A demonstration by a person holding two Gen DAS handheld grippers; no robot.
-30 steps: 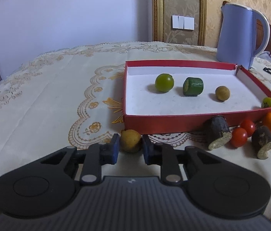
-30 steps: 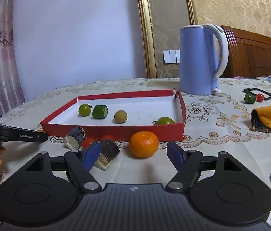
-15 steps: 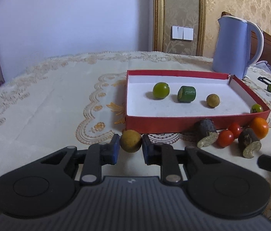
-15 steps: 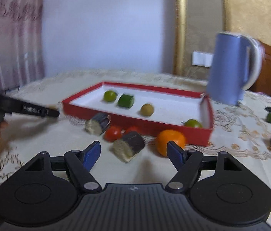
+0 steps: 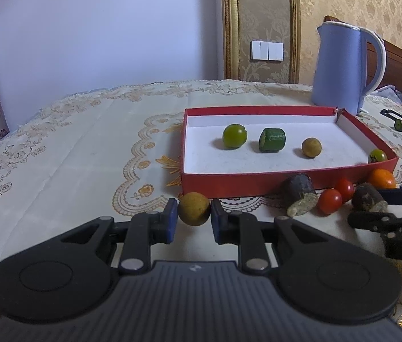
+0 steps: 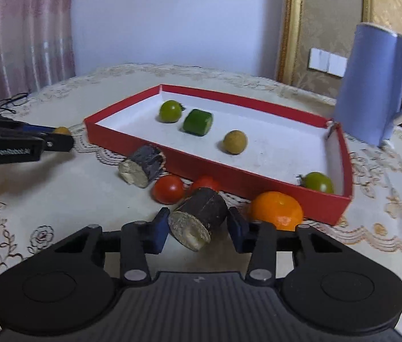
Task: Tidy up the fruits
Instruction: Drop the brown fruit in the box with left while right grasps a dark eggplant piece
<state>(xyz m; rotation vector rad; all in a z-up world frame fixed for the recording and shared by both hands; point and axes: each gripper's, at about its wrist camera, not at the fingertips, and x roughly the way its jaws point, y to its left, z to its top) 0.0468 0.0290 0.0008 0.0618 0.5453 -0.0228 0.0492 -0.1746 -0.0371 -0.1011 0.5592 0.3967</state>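
The left gripper (image 5: 193, 221) is clamping a small brown fruit (image 5: 193, 208) between its fingers (image 5: 169, 222), just in front of the near left corner of the red tray (image 5: 258, 182); the tray lies straight ahead of it.

The right gripper (image 6: 198, 229) is closing its fingers (image 6: 159, 232) around a dark stub (image 6: 199, 218) lying on the table (image 6: 58, 193). The stub sits between the fingers, its long axis pointing roughly along them, pale cut end toward the camera; a sliver of gap shows on the right, so I judge the grip not yet firm.

The tray holds two green tomatoes (image 6: 170, 111), a cucumber piece (image 6: 198, 122) and another brown fruit (image 6: 235, 142). Outside, against its near wall, lie a second stub (image 6: 142, 166), two red tomatoes (image 6: 169, 189) and an orange (image 6: 276, 210).
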